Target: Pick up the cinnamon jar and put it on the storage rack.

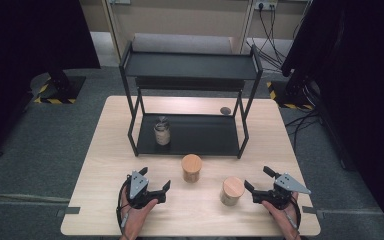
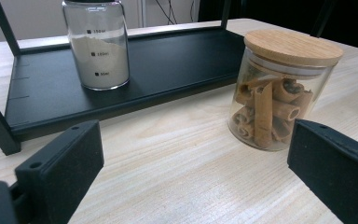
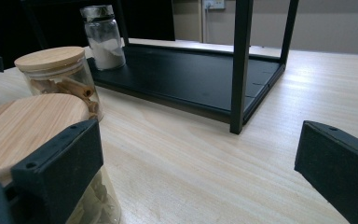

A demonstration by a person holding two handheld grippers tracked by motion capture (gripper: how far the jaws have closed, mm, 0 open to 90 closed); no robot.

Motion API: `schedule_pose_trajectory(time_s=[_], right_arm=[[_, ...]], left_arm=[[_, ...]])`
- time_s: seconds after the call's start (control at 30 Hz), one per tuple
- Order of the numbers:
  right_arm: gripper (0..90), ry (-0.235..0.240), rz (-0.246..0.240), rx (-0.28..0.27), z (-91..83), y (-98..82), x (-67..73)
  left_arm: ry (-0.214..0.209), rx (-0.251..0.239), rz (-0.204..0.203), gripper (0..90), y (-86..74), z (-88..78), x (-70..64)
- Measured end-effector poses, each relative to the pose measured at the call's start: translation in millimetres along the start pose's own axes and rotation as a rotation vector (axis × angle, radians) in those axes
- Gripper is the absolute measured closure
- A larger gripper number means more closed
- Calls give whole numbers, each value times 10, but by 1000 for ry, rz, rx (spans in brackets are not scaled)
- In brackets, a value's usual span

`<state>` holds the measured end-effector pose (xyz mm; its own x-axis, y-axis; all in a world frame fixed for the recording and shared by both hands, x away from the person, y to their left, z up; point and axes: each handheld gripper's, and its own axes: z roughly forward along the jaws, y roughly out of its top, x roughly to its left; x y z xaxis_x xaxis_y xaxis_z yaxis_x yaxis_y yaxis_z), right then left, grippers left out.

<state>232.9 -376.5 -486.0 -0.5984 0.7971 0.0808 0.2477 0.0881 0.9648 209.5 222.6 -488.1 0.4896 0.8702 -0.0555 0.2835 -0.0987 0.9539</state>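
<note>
A glass jar of brown rolled sticks (image 1: pixel 191 168) (image 2: pixel 279 93) (image 3: pixel 58 70) with a wooden lid stands on the table just in front of the black rack (image 1: pixel 190 135). A second wooden-lidded jar (image 1: pixel 231 190) (image 3: pixel 28 126) holding pale pieces stands to its right, nearer the front edge. On the rack's lower shelf sits a jar of white powder (image 1: pixel 162 132) (image 2: pixel 98 44) (image 3: pixel 103 37). My left gripper (image 1: pixel 155 178) (image 2: pixel 196 177) is open, left of the stick jar. My right gripper (image 1: pixel 257 178) (image 3: pixel 196 172) is open, its left jaw beside the second jar.
The rack's lower shelf (image 2: pixel 168 60) has bare room to the right of the powder jar, and its upper shelf (image 1: pixel 190 65) is bare. A rack post (image 3: pixel 240 65) stands ahead of my right gripper. A small dark object (image 1: pixel 225 110) lies behind the rack.
</note>
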Motion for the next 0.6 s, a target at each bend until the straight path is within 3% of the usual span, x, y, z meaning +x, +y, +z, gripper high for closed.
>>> schedule_pose_trajectory(time_s=[0.6], right_arm=[[14, 6, 13, -25, -45, 20, 22]], left_arm=[[0, 1, 8, 29, 2, 2, -9]])
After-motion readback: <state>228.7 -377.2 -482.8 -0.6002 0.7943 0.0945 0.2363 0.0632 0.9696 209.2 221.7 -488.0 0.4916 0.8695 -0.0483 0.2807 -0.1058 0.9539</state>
